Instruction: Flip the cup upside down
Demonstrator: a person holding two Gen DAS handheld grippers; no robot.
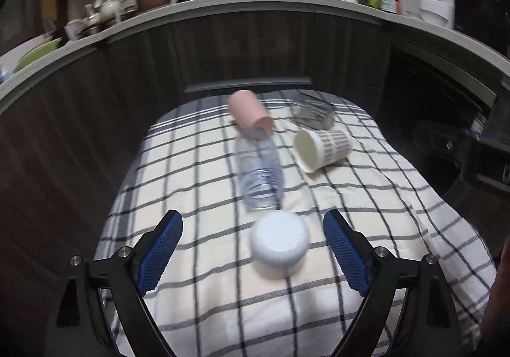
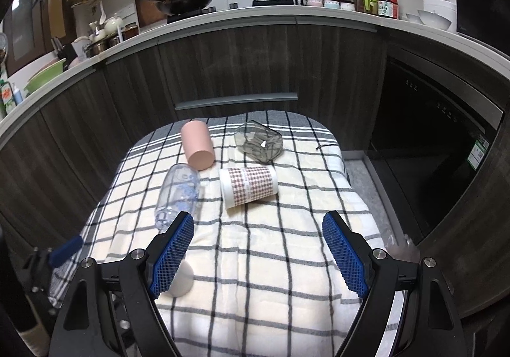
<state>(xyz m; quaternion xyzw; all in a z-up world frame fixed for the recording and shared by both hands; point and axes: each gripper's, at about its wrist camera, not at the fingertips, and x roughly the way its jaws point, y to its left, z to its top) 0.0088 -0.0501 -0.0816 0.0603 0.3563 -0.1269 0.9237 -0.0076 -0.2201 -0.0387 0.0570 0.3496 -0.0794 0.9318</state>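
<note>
A white cup stands upside down on the checked cloth, between the wide-open blue pads of my left gripper, untouched. In the right wrist view it is partly hidden behind the left finger. A clear cup, a pink cup, a checked paper cup and a grey glass all lie on their sides. My right gripper is open and empty above the cloth, near the front.
The cloth covers a small table in front of dark cabinets. A counter holds a wok, spice rack and bowls. A dark oven stands to the right. The left gripper's finger shows at the left edge.
</note>
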